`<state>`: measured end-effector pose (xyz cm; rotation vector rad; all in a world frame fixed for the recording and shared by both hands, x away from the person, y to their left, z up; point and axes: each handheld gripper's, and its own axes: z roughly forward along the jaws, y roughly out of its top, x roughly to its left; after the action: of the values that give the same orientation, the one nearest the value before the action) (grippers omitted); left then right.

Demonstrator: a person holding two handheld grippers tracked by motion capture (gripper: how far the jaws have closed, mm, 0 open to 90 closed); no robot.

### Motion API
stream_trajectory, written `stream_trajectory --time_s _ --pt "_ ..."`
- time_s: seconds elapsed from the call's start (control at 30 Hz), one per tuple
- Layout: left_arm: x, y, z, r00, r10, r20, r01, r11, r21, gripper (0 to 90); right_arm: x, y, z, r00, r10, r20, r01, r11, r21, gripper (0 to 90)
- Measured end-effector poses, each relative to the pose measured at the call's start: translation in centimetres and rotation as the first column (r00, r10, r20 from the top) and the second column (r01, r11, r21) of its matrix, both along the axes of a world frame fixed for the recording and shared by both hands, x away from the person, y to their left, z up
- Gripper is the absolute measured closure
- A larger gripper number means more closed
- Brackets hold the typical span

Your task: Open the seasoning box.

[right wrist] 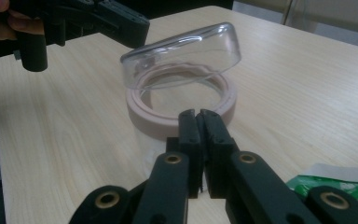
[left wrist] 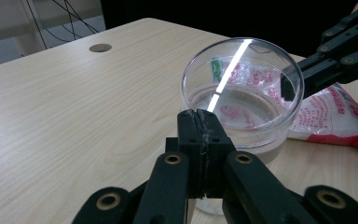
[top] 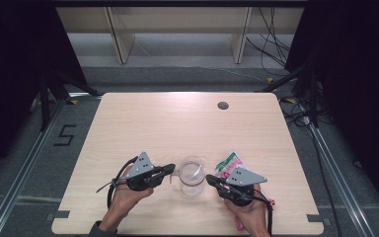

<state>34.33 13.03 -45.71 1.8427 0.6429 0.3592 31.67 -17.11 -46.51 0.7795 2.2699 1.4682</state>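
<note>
Pale wooden bench (top: 143,123) carries a clear round plastic jar (top: 192,176) upright at six o'clock, mouth up, hinged lid tilted. Left gripper (top: 170,169) at nine o'clock and right gripper (top: 209,178) at three o'clock flank it, both fingers pressed together, empty.

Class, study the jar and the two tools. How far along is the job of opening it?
Done: the clear lid is already lifted, tilting above the pink ring on the jar.
In hand: the left tool is shut at the lid's edge, apparently holding it up. The right tool is shut beside the ring, and I can't tell if it grips anything.
Left: probably taking the lid clear. The packet lies untouched.
</note>
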Motion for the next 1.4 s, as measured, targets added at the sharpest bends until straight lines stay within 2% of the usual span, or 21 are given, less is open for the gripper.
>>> stream_trajectory --time_s 0.23,0.27,0.3,0.37,0.43,0.5,0.53,0.57,0.63,0.77,0.87,0.97,1.0,1.03,1.1,1.2,1.23,1.3,1.33,1.37,1.4 --pt "0.0 0.1 0.0 0.9999 -0.008 0.007 0.008 0.9998 0.018 86.9 0.0 0.7 0.6 0.9999 -0.011 -0.002 0.011 0.9996 0.027 88.9" --pt "-0.1 0.0 0.0 1.0 0.003 0.003 -0.003 1.0 0.006 85.7 0.2 0.6 0.7 0.9999 0.007 0.011 -0.007 0.9997 0.021 88.8" --pt "-0.1 0.1 0.0 1.0 -0.001 -0.001 0.001 1.0 0.002 84.1 0.1 0.8 0.8 1.0 -0.007 0.002 0.007 0.9993 0.037 88.8" --pt "-0.2 0.2 0.2 0.9999 -0.01 0.005 0.01 0.9999 0.004 77.2 0.3 0.7 1.0 0.9998 0.006 0.021 -0.006 0.9998 0.019 88.7" --pt "-0.4 0.4 0.2 0.9999 -0.006 0.009 0.006 0.9997 0.022 70.8 0.2 0.7 1.1 1.0 0.003 -0.004 -0.003 0.9996 0.027 88.3" --pt "-0.7 0.6 0.3 0.9995 -0.013 0.029 0.012 0.9993 0.034 65.7 0.5 0.9 1.0 0.9997 0.012 0.022 -0.013 0.999 0.042 87.9" --pt "-0.9 0.8 0.3 0.9988 -0.026 0.042 0.024 0.9984 0.051 63.4 0.1 0.9 1.2 0.9997 -0.008 -0.021 0.009 0.9992 0.038 87.9" --pt "-1.3 0.8 0.2 0.9998 -0.016 0.015 0.016 0.9994 0.03 61.4 0.4 0.9 1.1 1.0 0.0 -0.004 0.0 0.9993 0.037 88.0" --pt "-1.8 1.1 0.1 0.9992 -0.031 0.023 0.03 0.9981 0.054 58.4 0.4 1.1 1.2 0.9999 0.008 -0.008 -0.008 0.9991 0.042 88.0" --pt "-2.4 1.5 -0.3 0.9998 -0.019 0.003 0.019 0.9982 0.057 54.9 0.5 1.4 1.3 0.9998 0.017 -0.012 -0.017 0.9991 0.038 88.4" --pt "-2.7 1.7 -0.7 0.9998 -0.017 -0.007 0.018 0.9975 0.068 52.3 0.7 1.8 1.5 0.9996 0.024 0.016 -0.025 0.999 0.038 88.4" --pt "-2.6 1.9 -1.0 0.9992 -0.038 0.016 0.036 0.9949 0.095 49.2 0.7 2.2 2.0 0.9998 0.016 0.015 -0.016 0.9993 0.032 88.4" --pt "-2.9 1.8 -1.2 0.9998 -0.015 -0.016 0.016 0.9973 0.072 47.9 0.7 2.4 2.1 0.9997 0.019 0.012 -0.019 0.9993 0.033 88.4" --pt "-3.0 1.8 -1.3 0.9997 -0.009 -0.021 0.011 0.9971 0.076 46.6 0.7 2.7 2.3 0.9998 0.017 0.006 -0.018 0.999 0.04 88.4" --pt "-3.1 2.0 -1.4 0.9995 -0.013 -0.03 0.015 0.9976 0.068 43.5 1.0 3.1 2.5 0.9985 0.034 0.044 -0.036 0.9988 0.034 88.3" --pt "-3.4 2.1 -1.6 0.9993 -0.003 -0.038 0.005 0.9978 0.066 40.9 0.9 3.7 2.8 0.9991 0.037 0.021 -0.037 0.999 0.026 88.8" --pt "-3.4 2.3 -1.5 0.9993 -0.002 -0.038 0.005 0.9966 0.082 38.9 0.9 3.9 3.0 0.9987 0.039 0.032 -0.04 0.9988 0.028 88.8" --pt "-3.4 2.4 -1.6 0.999 0.005 -0.045 -0.002 0.9974 0.072 37.9 1.1 4.2 3.2 0.9967 0.043 0.069 -0.044 0.999 0.012 88.8" --pt "-3.4 2.6 -1.7 0.9991 0.008 -0.042 -0.005 0.9972 0.074 37.5 1.1 4.4 3.4 0.9963 0.051 0.069 -0.053 0.9985 0.017 88.8" --pt "-3.5 2.7 -1.7 0.9989 0.008 -0.046 -0.005 0.9978 0.067 37.1 0.8 4.7 3.6 0.9983 0.046 0.037 -0.047 0.9986 0.026 88.8" --pt "-3.5 2.8 -1.7 0.9988 0.011 -0.049 -0.007 0.9975 0.071 36.9 0.8 4.8 3.7 0.998 0.047 0.043 -0.048 0.9987 0.02 88.8"
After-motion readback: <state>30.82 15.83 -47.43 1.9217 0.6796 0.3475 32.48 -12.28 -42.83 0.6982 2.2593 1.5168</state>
